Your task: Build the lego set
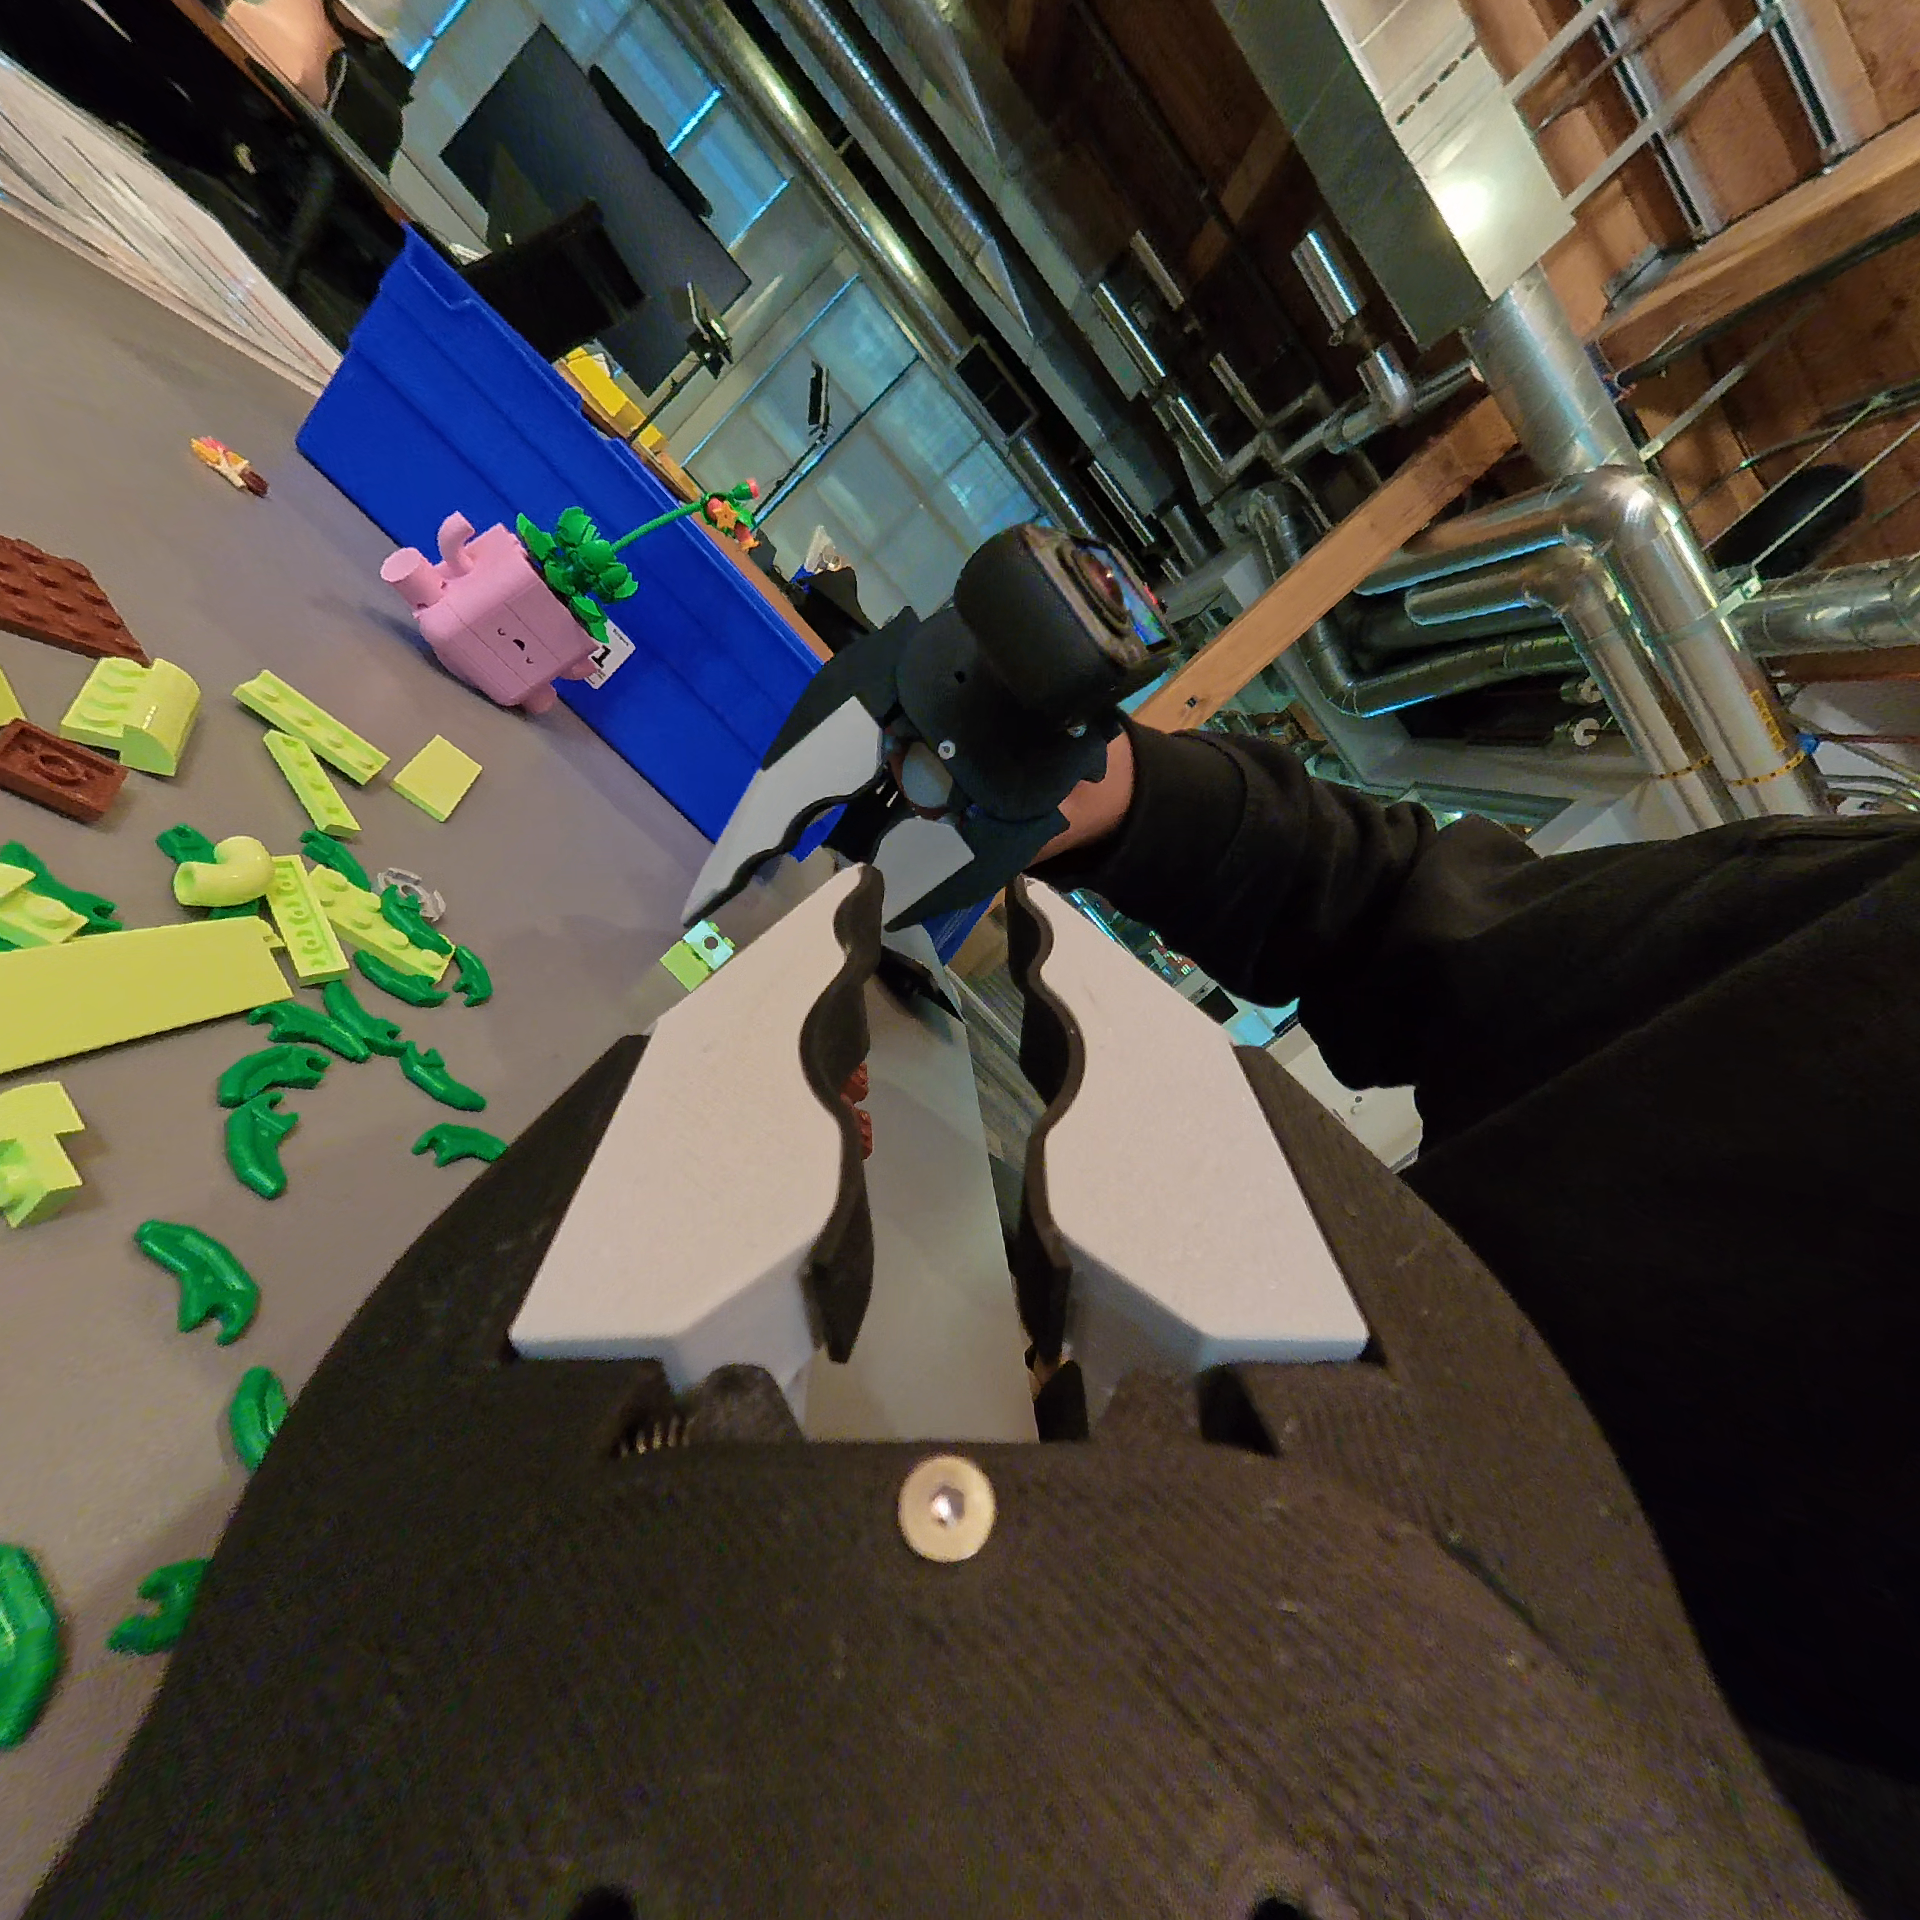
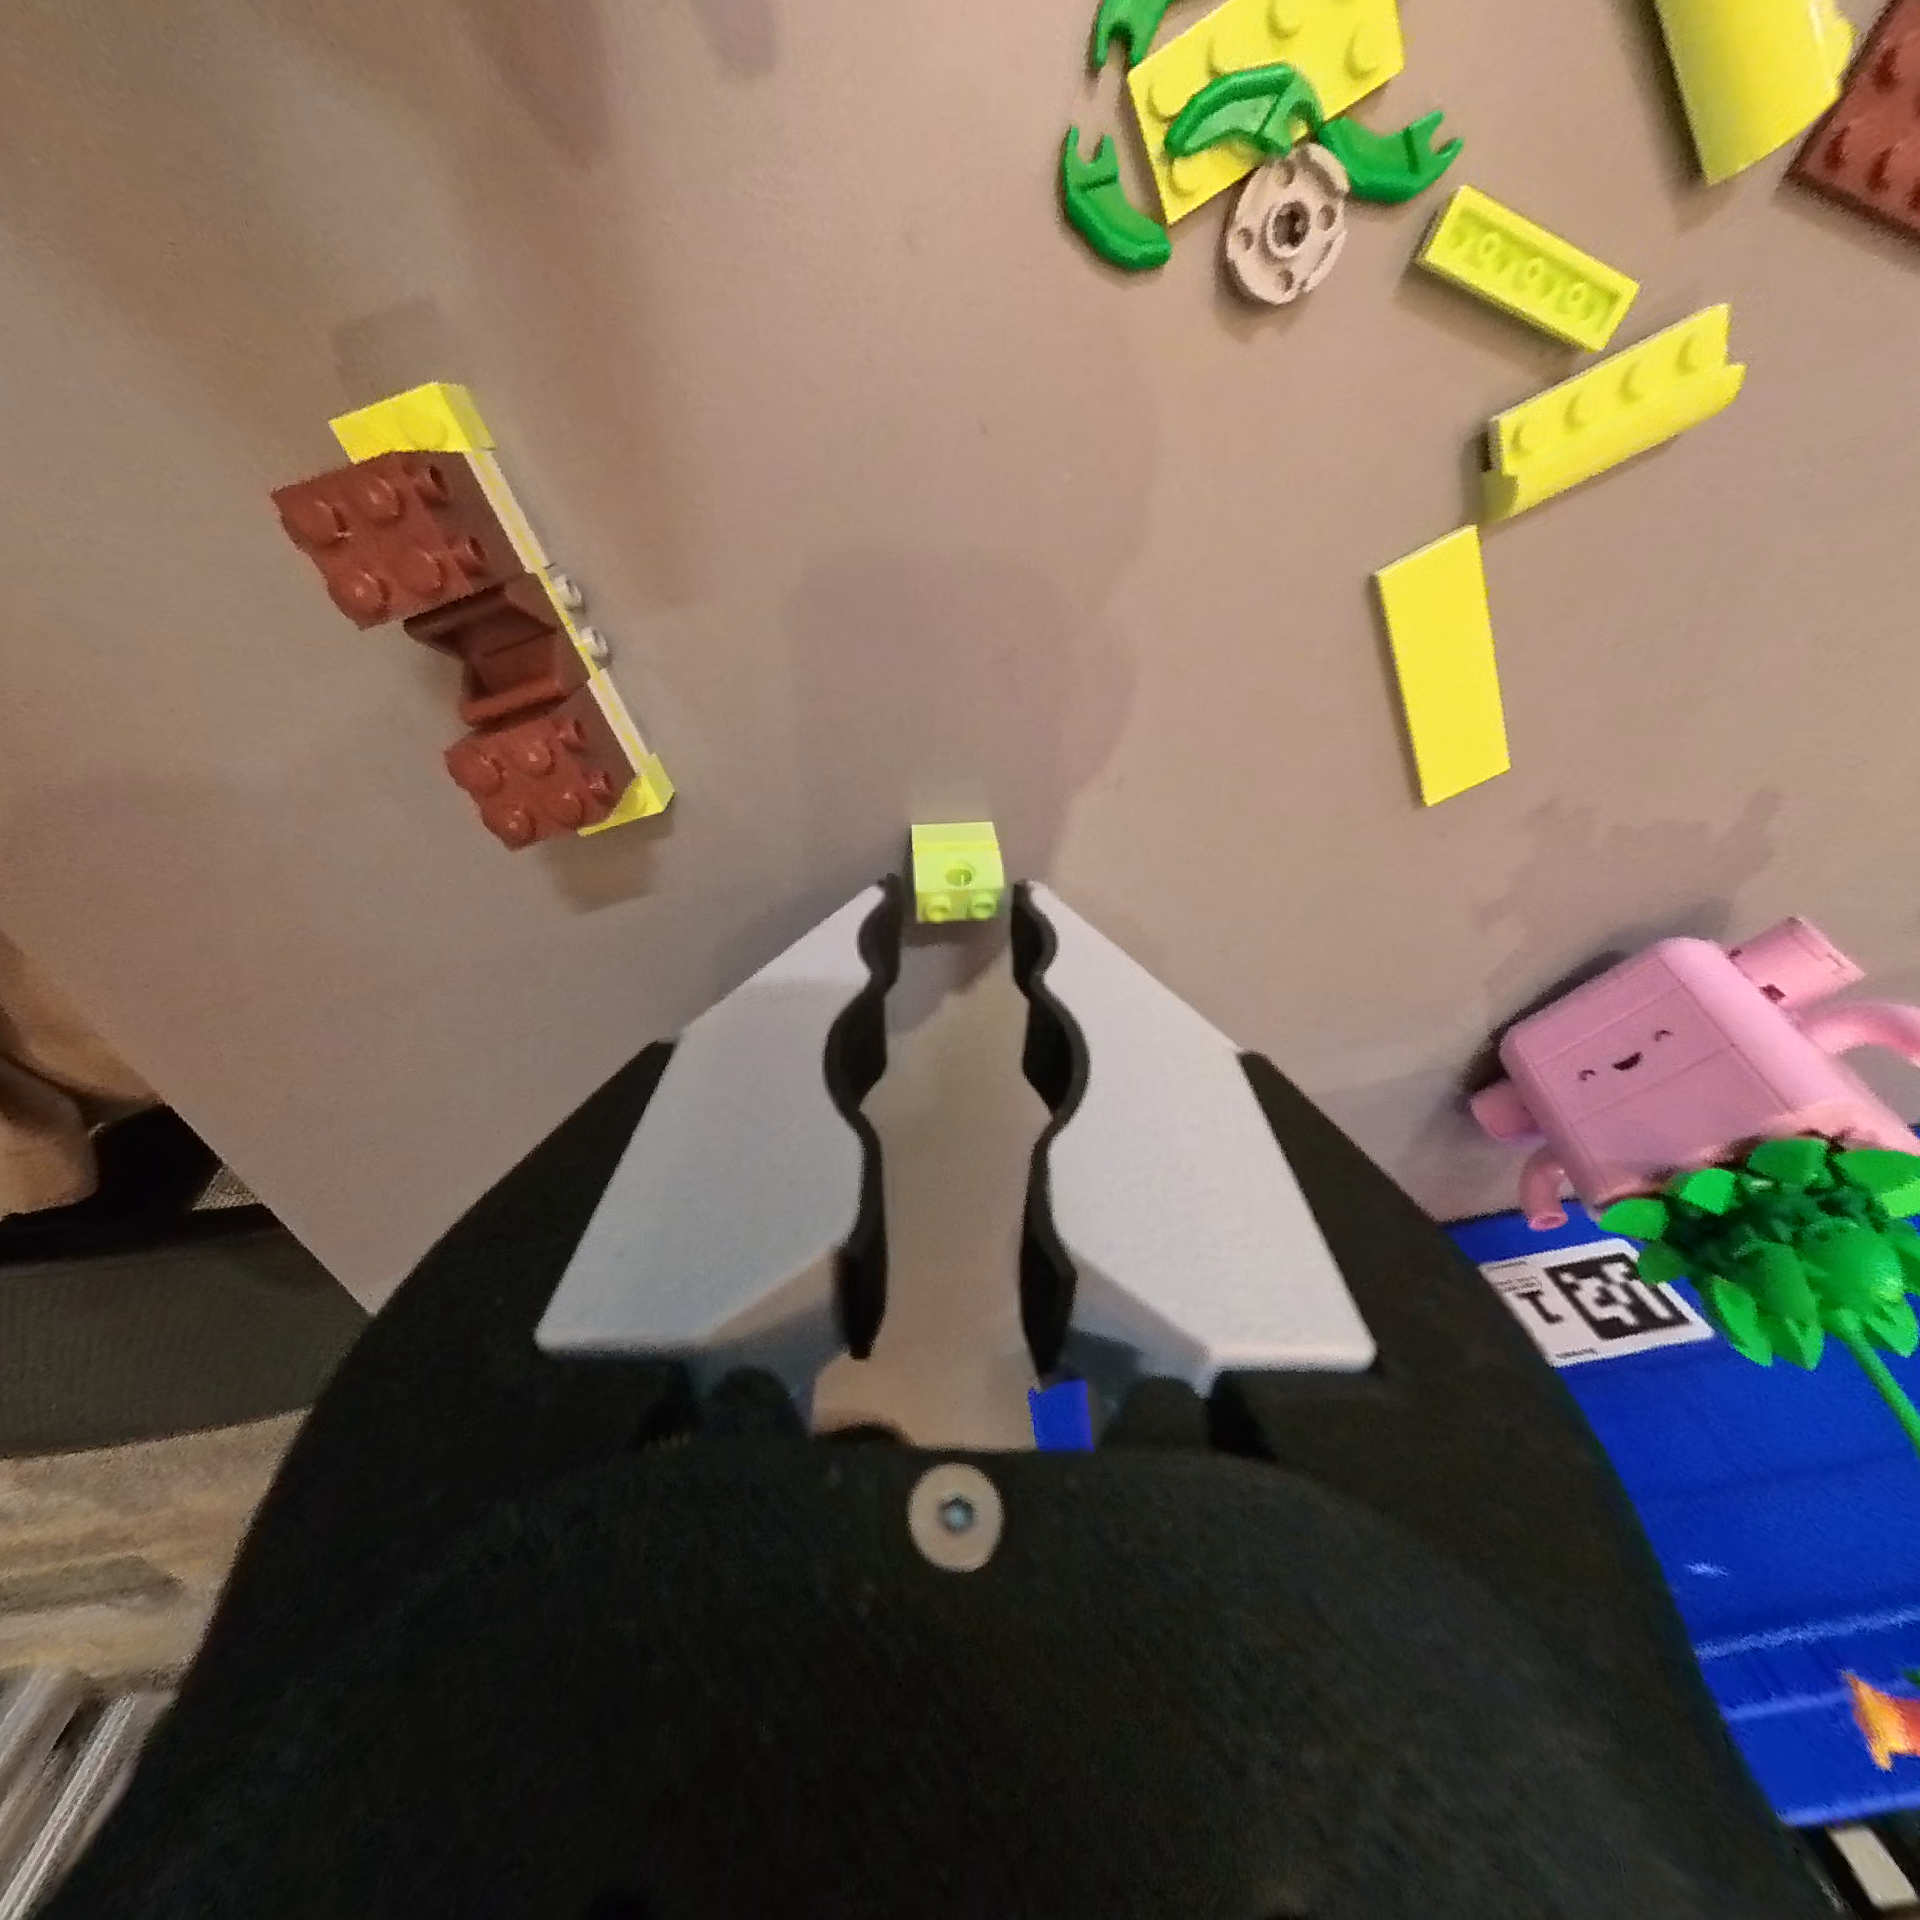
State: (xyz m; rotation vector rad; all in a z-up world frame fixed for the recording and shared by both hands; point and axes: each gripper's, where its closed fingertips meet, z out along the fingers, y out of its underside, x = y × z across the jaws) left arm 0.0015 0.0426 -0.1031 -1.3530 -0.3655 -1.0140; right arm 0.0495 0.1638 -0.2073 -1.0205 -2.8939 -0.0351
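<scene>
Spreading across the grey tabletop [image 2: 727, 312] lie loose lime and green pieces, beside a blue bin [image 1: 499, 436] and pink figure [image 2: 1662, 1070]. The brown-and-lime assembly [image 2: 468, 634] sits apart. The right claw [image 2: 956, 904] pinches a small lime brick [image 2: 958, 871]; the left claw [image 1: 940, 894] is released.

**Two tools meet above scattered bricks**

The left tool [image 1: 940, 904], jaws slightly parted, shows a brown piece [image 1: 858, 1117] between them. The right tool [image 1: 727, 904] pinches a small lime brick [image 1: 694, 954]. On the grey table [image 1: 582, 862] lie green leaves [image 1: 200, 1276] and a pink pot figure [image 1: 499, 623].
</scene>
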